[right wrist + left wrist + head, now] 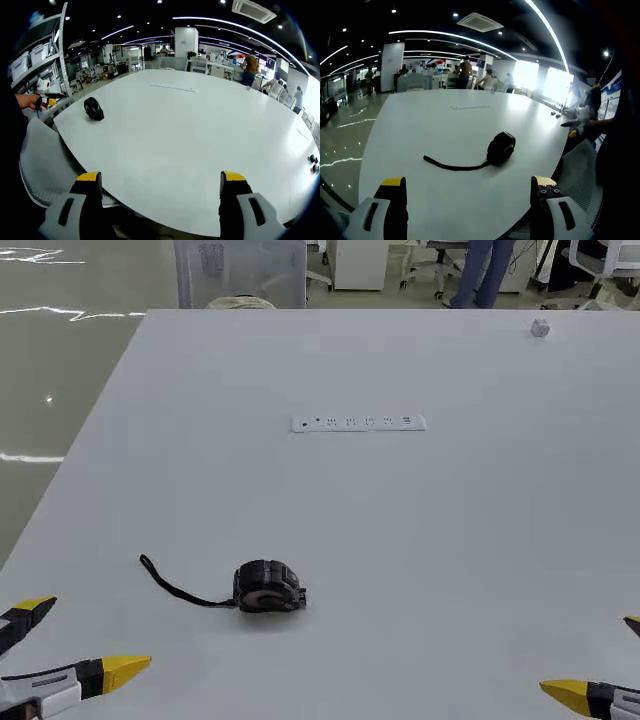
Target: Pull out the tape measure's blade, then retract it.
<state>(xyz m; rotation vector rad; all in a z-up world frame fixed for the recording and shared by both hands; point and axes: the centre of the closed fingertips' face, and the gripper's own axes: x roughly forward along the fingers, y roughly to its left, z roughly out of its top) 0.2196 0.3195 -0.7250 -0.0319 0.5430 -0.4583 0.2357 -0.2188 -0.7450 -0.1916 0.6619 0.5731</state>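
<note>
A black tape measure lies on the white table, its black wrist strap trailing to the left and its blade wound in. In the left gripper view the tape measure sits ahead of my left gripper, whose yellow-tipped jaws stand wide apart with nothing between them. At the lower left of the head view my left gripper is short of the tape. My right gripper is open too, far from the tape measure; one yellow fingertip shows at the lower right.
A white power strip lies flat near the table's middle. A small grey object rests at the far right. A chair and a person's legs stand beyond the far edge.
</note>
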